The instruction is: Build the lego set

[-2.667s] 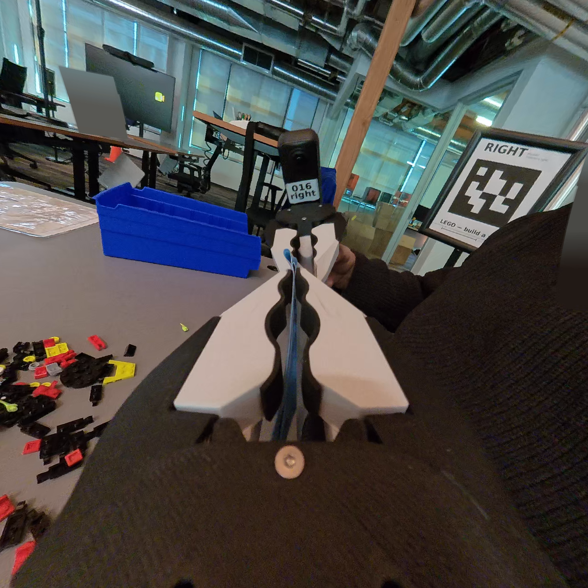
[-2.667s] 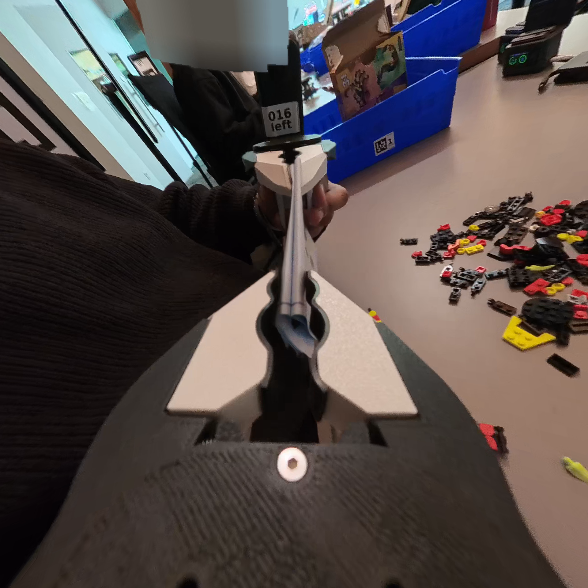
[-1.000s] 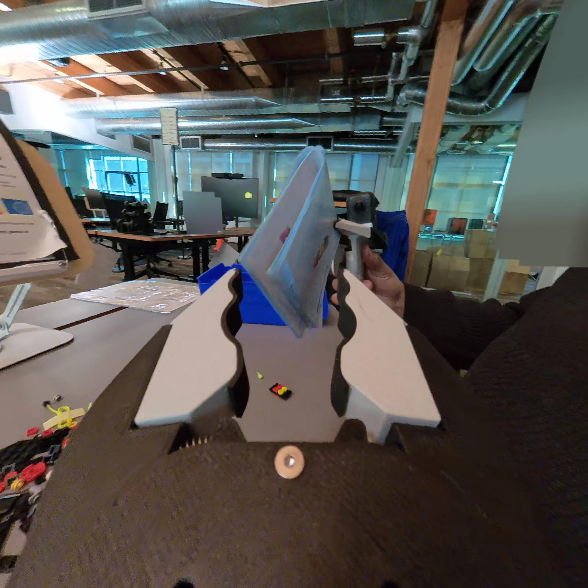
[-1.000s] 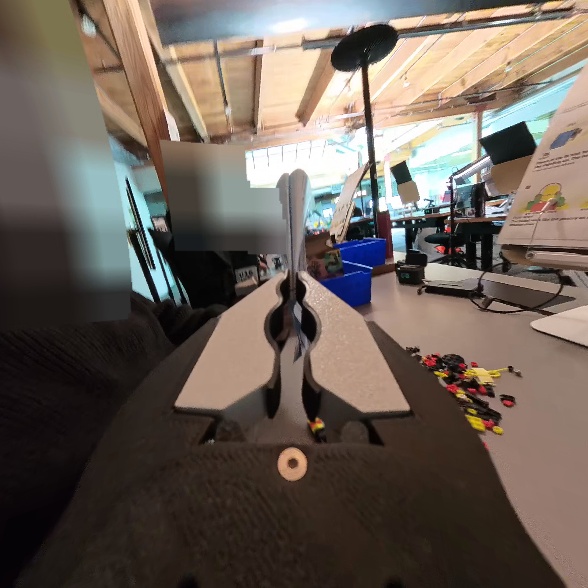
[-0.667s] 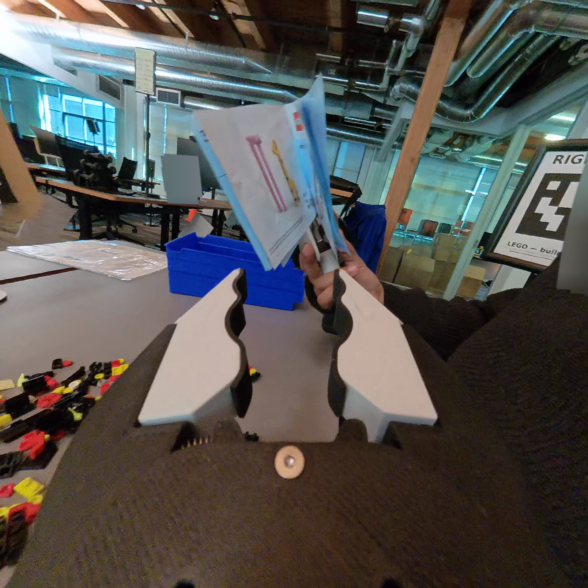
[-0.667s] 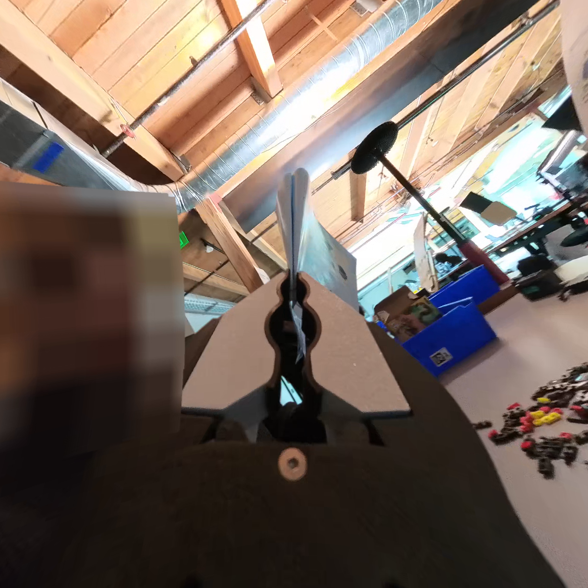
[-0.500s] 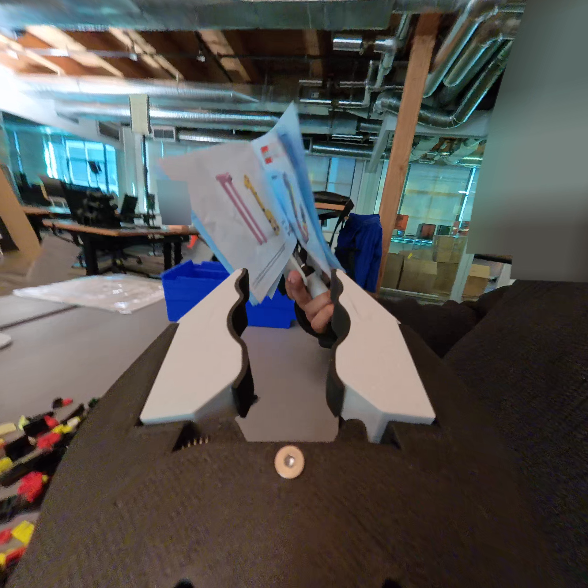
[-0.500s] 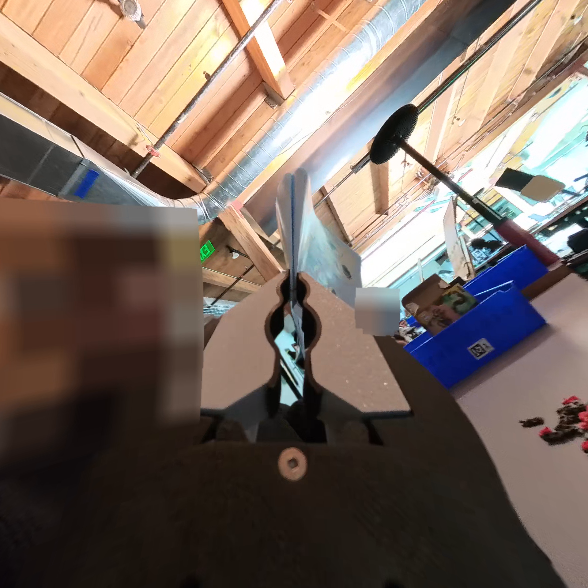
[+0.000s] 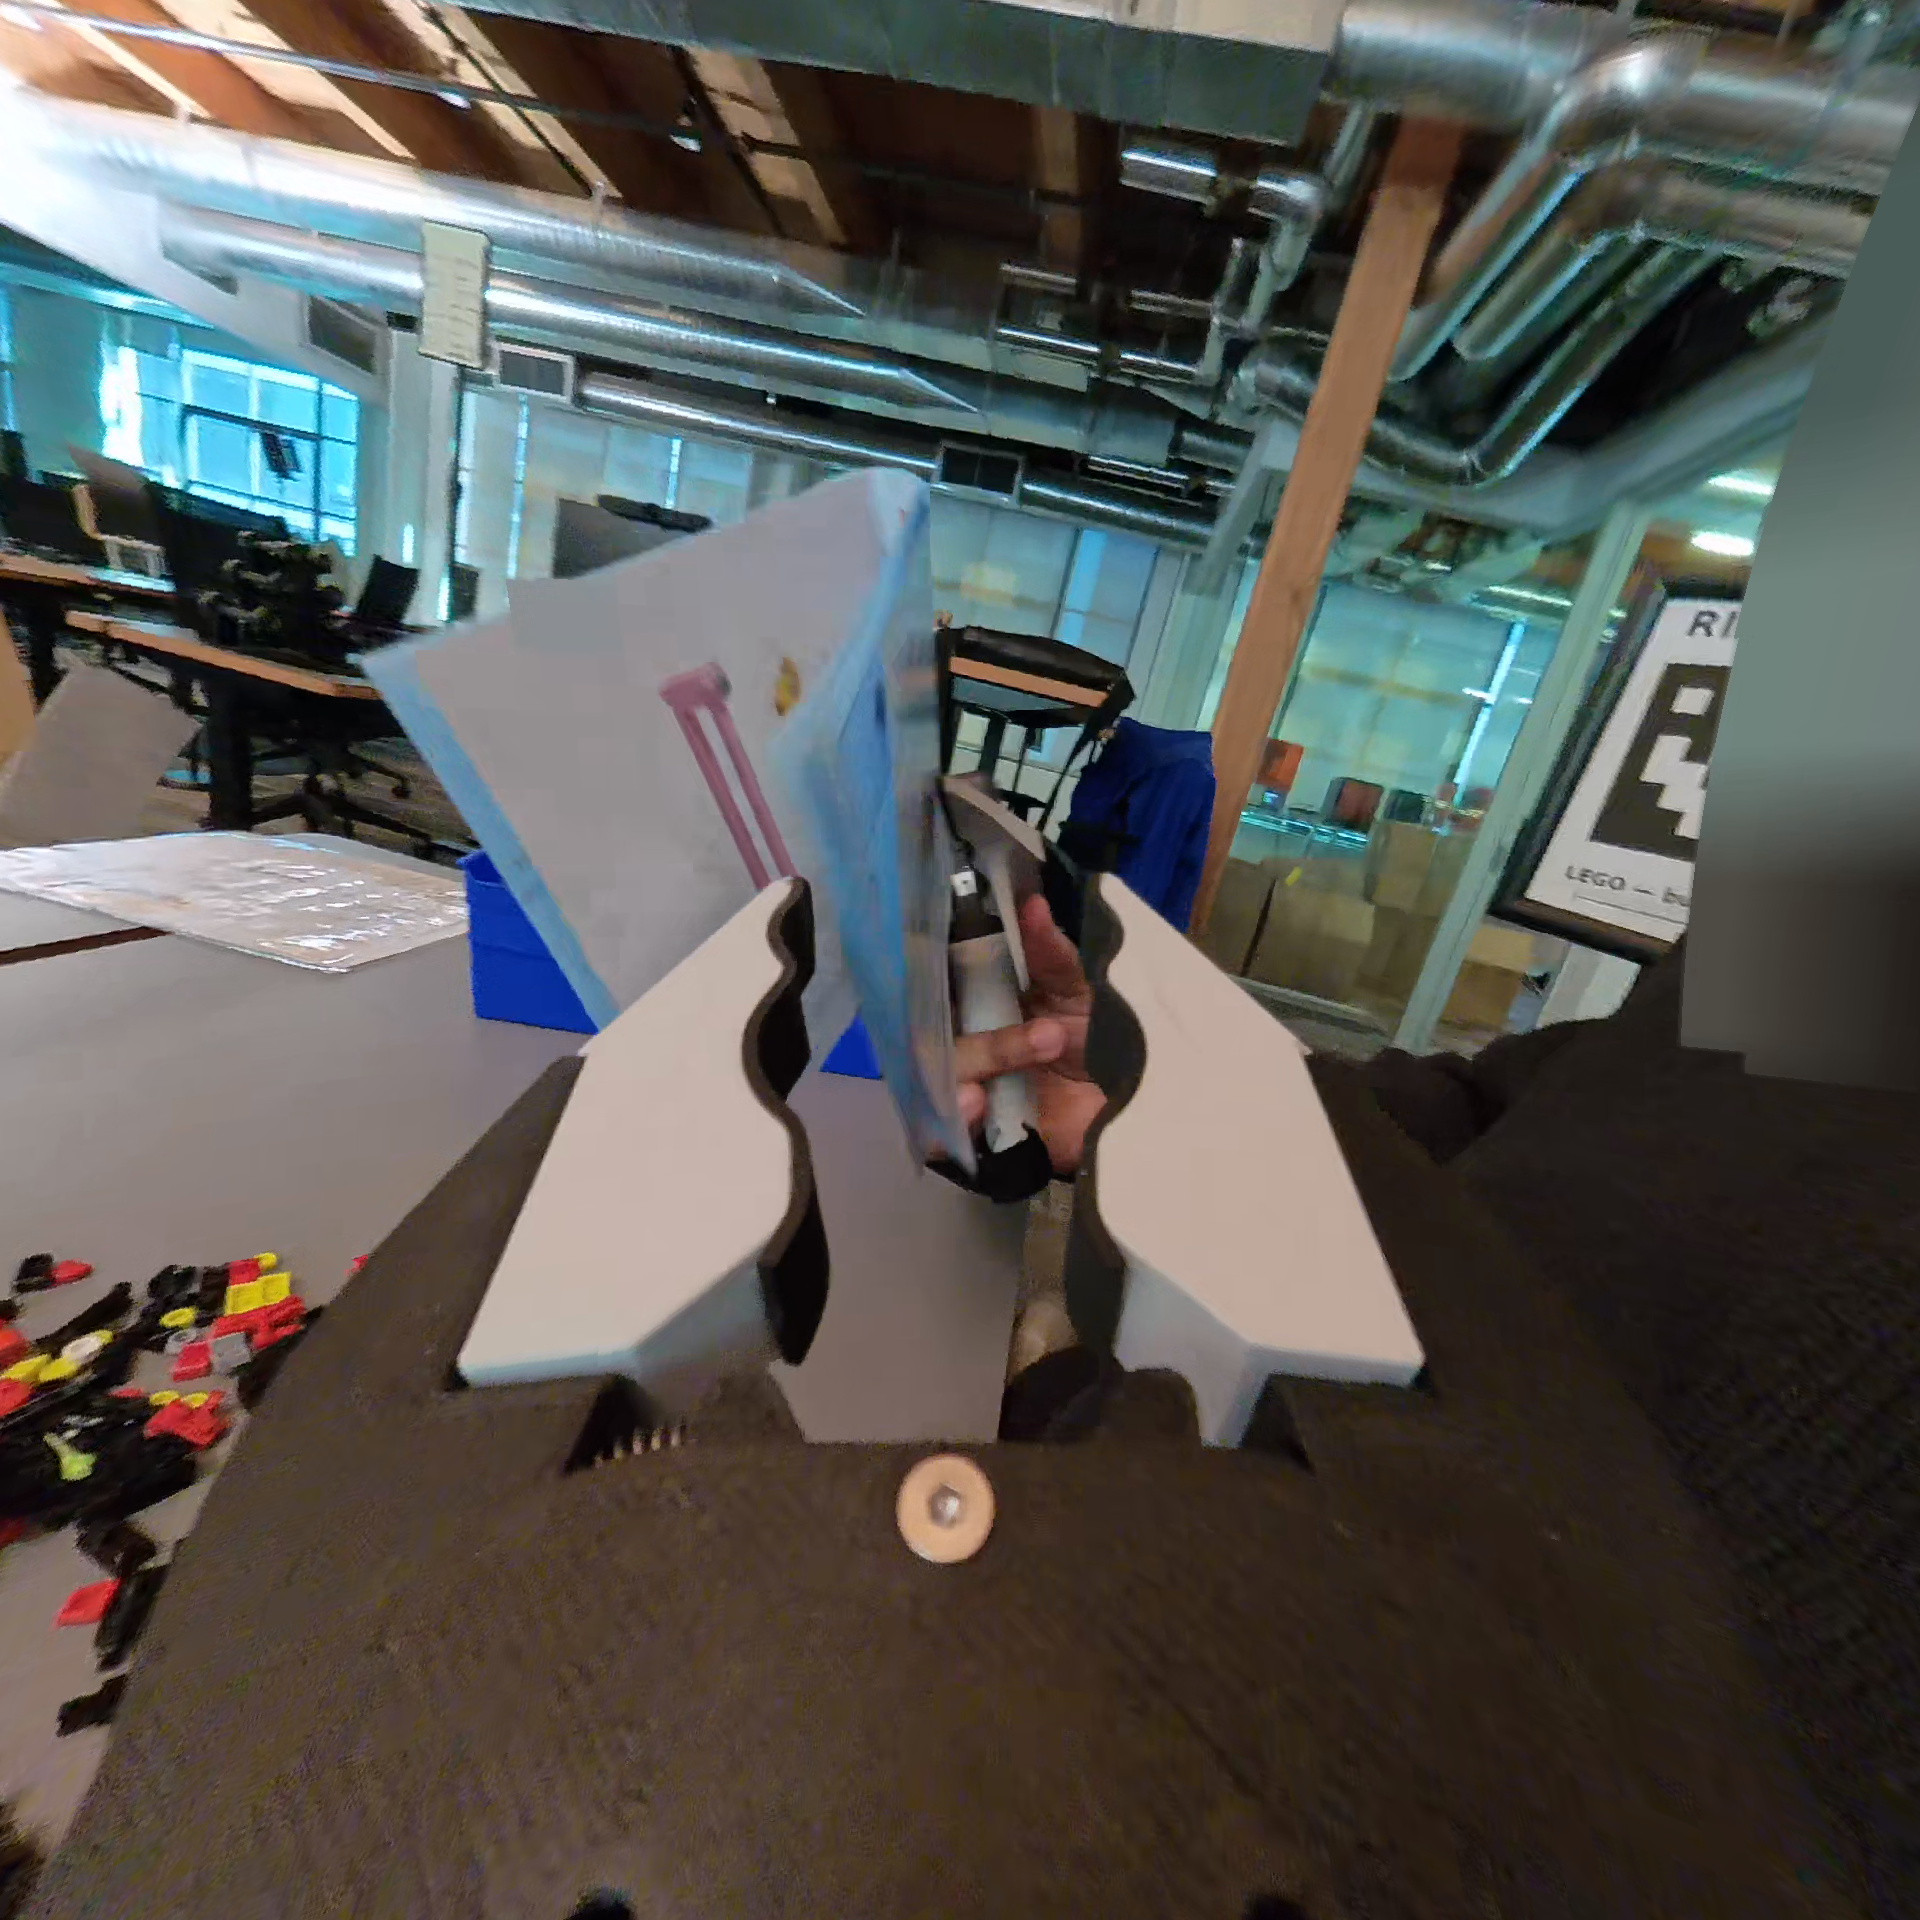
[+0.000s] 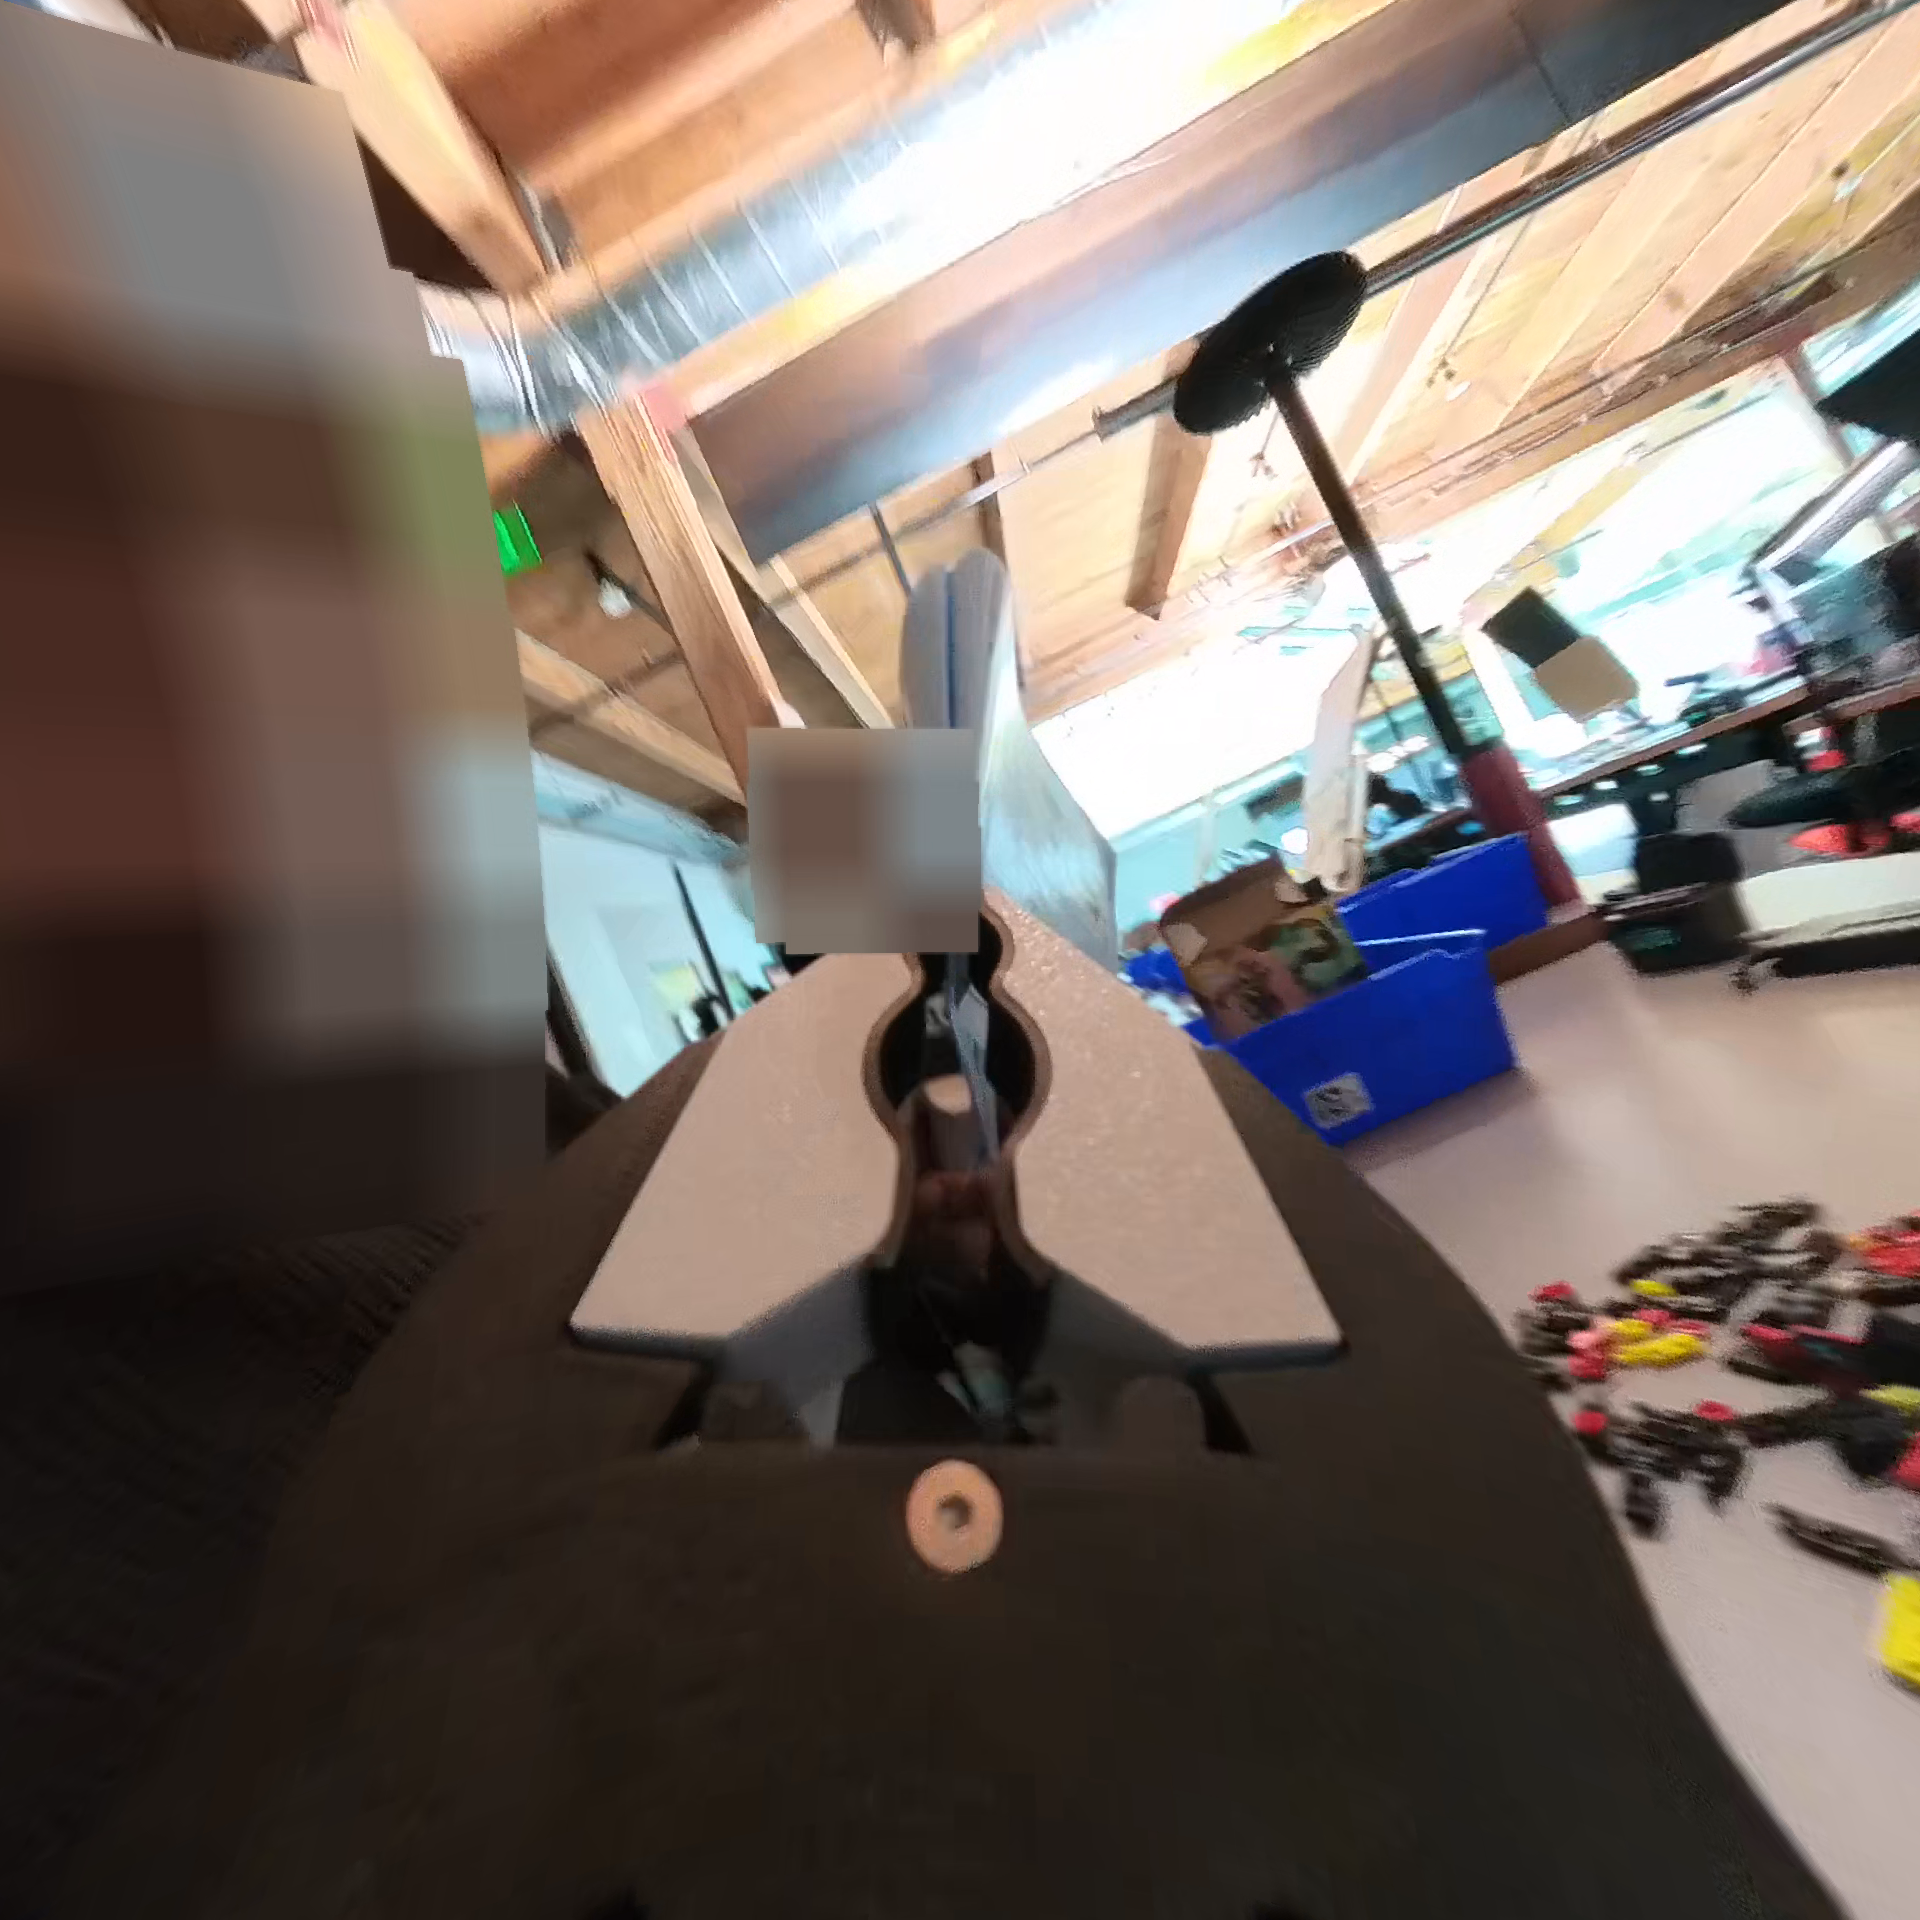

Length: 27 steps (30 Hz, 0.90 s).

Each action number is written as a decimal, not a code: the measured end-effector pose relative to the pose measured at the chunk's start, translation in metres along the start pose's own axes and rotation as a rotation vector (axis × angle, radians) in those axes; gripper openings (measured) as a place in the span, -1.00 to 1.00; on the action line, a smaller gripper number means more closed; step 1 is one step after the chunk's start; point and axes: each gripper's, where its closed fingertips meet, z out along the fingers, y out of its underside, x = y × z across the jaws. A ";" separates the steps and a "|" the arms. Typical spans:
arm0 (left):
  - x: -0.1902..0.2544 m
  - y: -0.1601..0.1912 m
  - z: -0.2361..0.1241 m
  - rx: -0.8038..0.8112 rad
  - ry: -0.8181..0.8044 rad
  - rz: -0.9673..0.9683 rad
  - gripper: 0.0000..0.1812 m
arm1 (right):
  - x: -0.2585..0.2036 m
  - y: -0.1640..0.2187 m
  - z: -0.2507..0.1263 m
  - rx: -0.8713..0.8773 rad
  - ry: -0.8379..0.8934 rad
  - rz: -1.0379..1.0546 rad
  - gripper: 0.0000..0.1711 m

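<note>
Left of the instruction booklet (image 9: pixel 665 769), the lego pieces (image 9: pixel 135 1351) lie loose and unjoined on the surface (image 9: pixel 239 1049), so building has barely begun. Your left tongs (image 9: pixel 940 1049) are spread, the booklet's lower edge between them. Your right tongs (image 10: pixel 954 977) pinch the booklet upright above the surface.
</note>
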 end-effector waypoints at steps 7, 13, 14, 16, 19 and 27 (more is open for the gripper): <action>0.005 -0.006 -0.004 -0.023 -0.013 0.240 -1.00 | -0.007 0.020 0.005 -0.204 0.032 -0.242 -0.86; 0.038 0.009 -0.001 -0.113 0.097 0.531 -1.00 | 0.000 -0.013 -0.011 -0.139 0.081 -0.232 -0.49; 0.045 0.012 -0.002 -0.123 0.130 0.540 -1.00 | 0.002 -0.017 -0.014 -0.138 0.089 -0.234 -0.51; 0.055 0.017 -0.003 -0.142 0.196 0.532 -1.00 | 0.003 -0.020 -0.017 -0.145 0.102 -0.247 -0.51; 0.067 0.023 -0.008 -0.168 0.281 0.538 -1.00 | -0.003 -0.008 -0.014 -0.231 0.061 -0.236 -0.49; 0.089 0.039 -0.028 -0.330 0.512 0.422 -1.00 | -0.030 0.076 -0.003 -0.581 -0.137 -0.171 -0.16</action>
